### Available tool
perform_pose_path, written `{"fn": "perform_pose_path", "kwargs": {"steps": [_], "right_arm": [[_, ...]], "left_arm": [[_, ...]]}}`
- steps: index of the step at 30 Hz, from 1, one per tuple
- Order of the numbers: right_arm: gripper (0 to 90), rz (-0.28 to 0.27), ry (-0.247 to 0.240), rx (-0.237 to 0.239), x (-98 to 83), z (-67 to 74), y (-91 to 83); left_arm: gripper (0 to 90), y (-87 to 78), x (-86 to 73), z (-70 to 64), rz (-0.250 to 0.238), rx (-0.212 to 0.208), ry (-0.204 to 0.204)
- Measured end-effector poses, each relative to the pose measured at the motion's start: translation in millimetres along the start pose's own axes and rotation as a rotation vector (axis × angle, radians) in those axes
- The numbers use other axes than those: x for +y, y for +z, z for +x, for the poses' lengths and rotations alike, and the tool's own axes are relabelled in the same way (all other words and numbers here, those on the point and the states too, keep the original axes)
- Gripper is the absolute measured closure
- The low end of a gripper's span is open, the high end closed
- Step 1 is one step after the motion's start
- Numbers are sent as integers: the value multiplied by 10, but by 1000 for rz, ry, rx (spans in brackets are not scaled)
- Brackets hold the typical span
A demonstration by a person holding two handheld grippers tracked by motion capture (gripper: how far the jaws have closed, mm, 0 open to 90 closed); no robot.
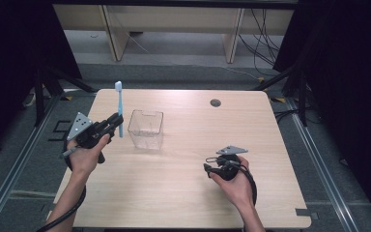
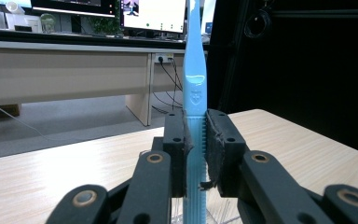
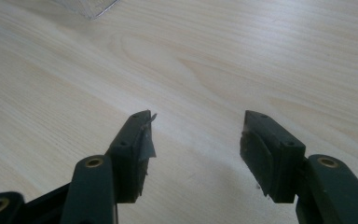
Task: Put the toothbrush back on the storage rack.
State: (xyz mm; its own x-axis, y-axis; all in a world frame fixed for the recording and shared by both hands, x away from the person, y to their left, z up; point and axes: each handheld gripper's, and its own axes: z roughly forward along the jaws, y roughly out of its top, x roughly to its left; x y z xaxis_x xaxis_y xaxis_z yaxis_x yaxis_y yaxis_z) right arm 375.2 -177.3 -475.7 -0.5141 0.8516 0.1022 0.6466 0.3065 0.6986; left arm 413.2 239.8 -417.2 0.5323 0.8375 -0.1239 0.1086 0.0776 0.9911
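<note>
Two tongs and two items on one counter point(image 1: 183, 193), listed left to right, with the box as landmark.

1. Left tongs point(image 1: 112, 122): held in the person's left hand point(image 1: 84, 157), just left of the box, above the counter's left part. Grey three-cornered plate on top. Jaws clamped on the toothbrush handle; in the left gripper view point(image 2: 196, 140) both black pads press the ribbed part of the handle from either side.

2. Toothbrush point(image 1: 120, 108): light blue, upright, head at the top. It stands just left of the box, near the box's left wall and apart from it in the high view. In the left gripper view point(image 2: 195, 93) the handle rises between the pads and runs out of the top of the picture.

3. Box point(image 1: 146, 128): clear plastic, open at the top, nothing seen inside. It rests on the counter left of centre.

4. Right tongs point(image 1: 207, 167): held in the person's right hand point(image 1: 234, 181), well right of the box and nearer the person, low over the counter. Jaws wide apart with nothing between them; in the right gripper view point(image 3: 196, 135) bare wood shows through the gap.

5. Cable hole point(image 1: 215, 102): round, dark, in the counter right of the box, toward the far edge.
</note>
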Motion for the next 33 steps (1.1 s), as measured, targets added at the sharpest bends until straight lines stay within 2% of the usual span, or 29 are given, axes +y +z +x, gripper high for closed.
{"fn": "perform_pose_path", "kwargs": {"steps": [1, 3, 4, 18, 22, 25, 26, 27, 31, 33], "right_arm": [[438, 0, -1, -7, 0, 0, -3], [438, 2, 30, -7, -4, 19, -8], [438, 4, 6, -12, 0, 1, -11], [438, -4, -1, -10, 0, -7, -3], [438, 0, 11, -14, -2, 0, -11], [438, -7, 1, -3, 0, -9, -2], [438, -5, 35, 5, -5, 7, -3], [438, 0, 42, 3, -4, 13, -9], [437, -1, 42, 4, -5, 10, -9], [438, 3, 34, -14, -3, 9, -20]], "left_arm": [[784, 3, 1, -1, 2, 1, -1], [784, 15, 0, -2, -1, -1, -8], [784, 20, 1, 1, -1, -1, -8], [784, 97, 23, -14, -10, -11, -16], [784, 118, 38, -14, -18, -13, -18], [784, 130, 51, -20, -21, -13, -19], [784, 137, 53, -20, -25, -15, -20], [784, 140, 54, -21, -27, -15, -20], [784, 159, 58, -17, -25, -15, -15], [784, 170, 63, -17, -27, -14, -23]]}}
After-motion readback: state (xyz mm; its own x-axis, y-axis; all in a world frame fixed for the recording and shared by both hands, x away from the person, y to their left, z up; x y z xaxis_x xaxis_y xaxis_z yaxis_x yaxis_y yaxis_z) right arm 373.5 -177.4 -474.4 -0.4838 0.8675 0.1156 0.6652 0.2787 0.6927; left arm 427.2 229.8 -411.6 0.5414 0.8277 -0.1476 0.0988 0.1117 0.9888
